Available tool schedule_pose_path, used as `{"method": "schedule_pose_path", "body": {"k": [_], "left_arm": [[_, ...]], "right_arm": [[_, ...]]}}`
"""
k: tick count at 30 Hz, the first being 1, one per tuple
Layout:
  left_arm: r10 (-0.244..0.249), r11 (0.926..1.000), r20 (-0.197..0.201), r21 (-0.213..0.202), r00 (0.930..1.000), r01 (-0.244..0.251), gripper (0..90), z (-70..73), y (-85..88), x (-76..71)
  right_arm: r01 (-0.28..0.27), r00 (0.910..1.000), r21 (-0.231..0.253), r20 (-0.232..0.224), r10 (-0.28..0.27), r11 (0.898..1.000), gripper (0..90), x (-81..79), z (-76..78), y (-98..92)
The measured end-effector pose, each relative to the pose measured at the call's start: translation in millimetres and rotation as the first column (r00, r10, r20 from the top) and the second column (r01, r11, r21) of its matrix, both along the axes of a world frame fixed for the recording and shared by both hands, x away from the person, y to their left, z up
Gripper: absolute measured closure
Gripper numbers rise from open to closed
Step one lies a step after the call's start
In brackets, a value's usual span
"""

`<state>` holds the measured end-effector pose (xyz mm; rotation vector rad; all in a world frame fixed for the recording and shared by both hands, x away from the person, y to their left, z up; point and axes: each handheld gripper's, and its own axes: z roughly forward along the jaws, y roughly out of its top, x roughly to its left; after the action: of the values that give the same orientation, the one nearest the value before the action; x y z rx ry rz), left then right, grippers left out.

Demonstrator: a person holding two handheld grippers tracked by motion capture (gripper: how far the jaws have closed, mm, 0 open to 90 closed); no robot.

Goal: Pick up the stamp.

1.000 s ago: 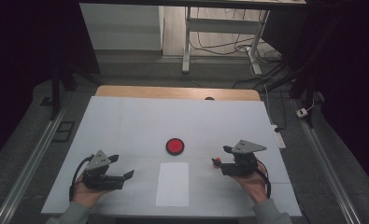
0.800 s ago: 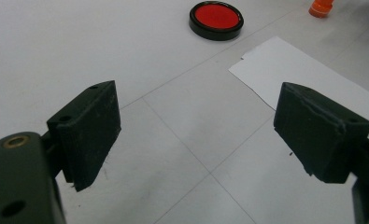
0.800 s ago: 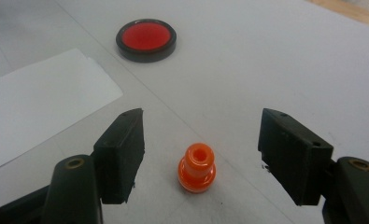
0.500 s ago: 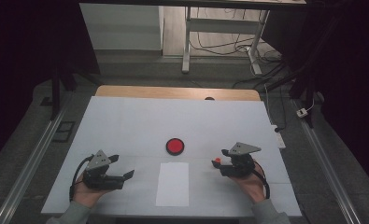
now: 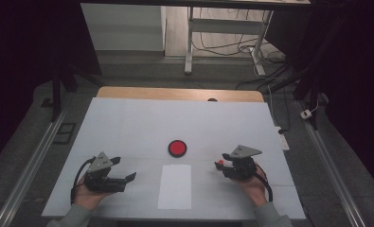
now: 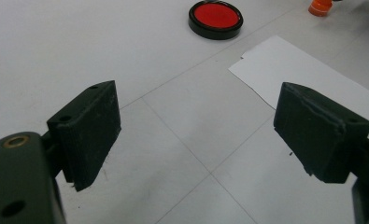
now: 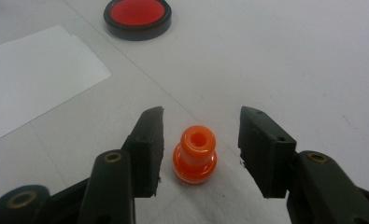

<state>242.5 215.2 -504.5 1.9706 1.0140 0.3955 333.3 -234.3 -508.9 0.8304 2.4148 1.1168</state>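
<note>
The right gripper [image 7: 198,142] sits at about four o'clock on the white table [image 5: 128,123], its black jaws half spread and just now closing in. Between them stands a small orange plastic stamp-like knob [image 7: 195,155], upright on the table, with a gap on either side, so the pads do not yet press on it. In the high view the same orange knob [image 5: 219,164] shows just at the gripper's tips, to the nine o'clock side of the right hand [image 5: 252,185]. A round red pad in a black rim [image 5: 177,148] lies near the table's centre, and a white paper sheet [image 5: 175,186] lies at six o'clock from it. The left gripper [image 6: 196,135], at eight o'clock, is spread wide over bare table.
</note>
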Motion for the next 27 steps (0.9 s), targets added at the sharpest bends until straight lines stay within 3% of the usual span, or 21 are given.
{"method": "schedule_pose_path", "body": {"k": [16, 27], "left_arm": [[-0.004, 1.0000, -0.002, 0.005, 1.0000, 0.004, 15.2, -0.5, 0.0, 0.2], [-0.003, 1.0000, -0.001, 0.008, 1.0000, 0.003, 15.3, -0.5, 0.0, 0.0]], "right_arm": [[-0.022, 0.9997, -0.029, -0.008, 0.021, 0.999, 70.5, 0.1, -3.4, 2.7], [-0.020, 0.9998, -0.027, 0.005, 0.020, 0.999, 71.9, -1.3, -1.5, 2.7]]}}
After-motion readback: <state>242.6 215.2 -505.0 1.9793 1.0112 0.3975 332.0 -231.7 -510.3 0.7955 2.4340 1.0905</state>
